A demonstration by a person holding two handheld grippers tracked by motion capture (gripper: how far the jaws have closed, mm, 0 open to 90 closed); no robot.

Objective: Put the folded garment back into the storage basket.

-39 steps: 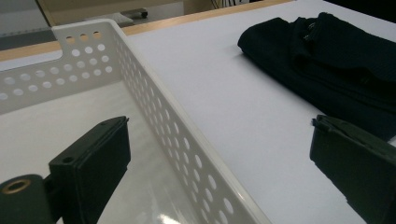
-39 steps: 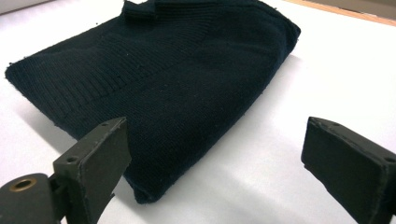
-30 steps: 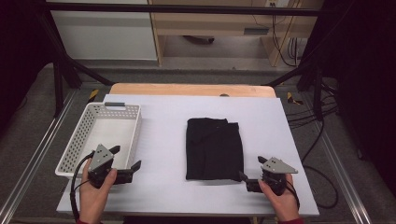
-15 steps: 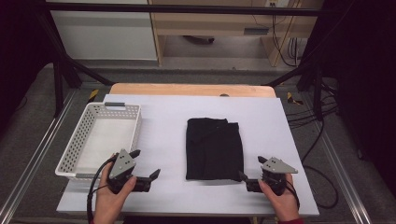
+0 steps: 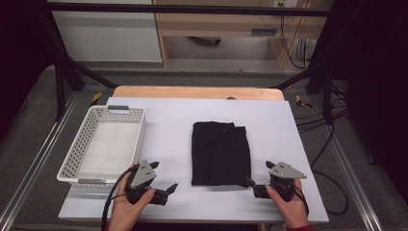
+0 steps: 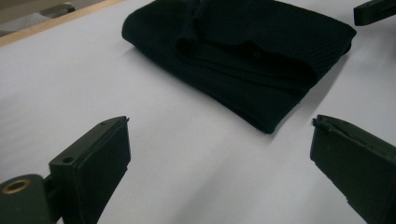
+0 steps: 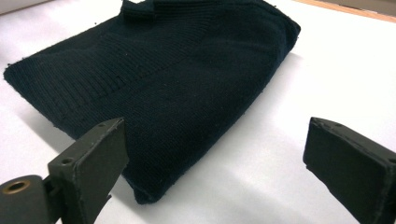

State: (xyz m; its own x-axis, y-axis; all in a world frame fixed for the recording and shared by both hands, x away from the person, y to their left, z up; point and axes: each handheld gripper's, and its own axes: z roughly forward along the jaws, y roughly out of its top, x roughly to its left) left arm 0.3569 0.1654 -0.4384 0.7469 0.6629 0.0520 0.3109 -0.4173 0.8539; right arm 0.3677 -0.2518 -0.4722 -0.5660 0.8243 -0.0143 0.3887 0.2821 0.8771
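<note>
A black knitted garment [image 5: 220, 154] lies folded in the middle of the white table. My left gripper [image 5: 165, 176] rests near the front edge, left of the garment's near corner, jaws open and pointing at it. In the left gripper view the garment [image 6: 243, 51] lies ahead of the open left gripper [image 6: 219, 130], with bare table between. My right gripper [image 5: 257, 174] sits at the garment's near right corner, open. In the right gripper view the garment's corner [image 7: 159, 79] reaches in beside the left jaw of the right gripper [image 7: 217, 130]. Nothing is held.
A white perforated basket [image 5: 77, 159] stands at the left of the table, close behind my left hand. The white table sheet [image 5: 288, 130] has free room to the right of the garment. One jaw of the other gripper [image 6: 373, 11] shows past the garment.
My left gripper has slid right, away from the basket's front corner and toward the garment's near left corner. The right gripper and the garment have stayed put.
</note>
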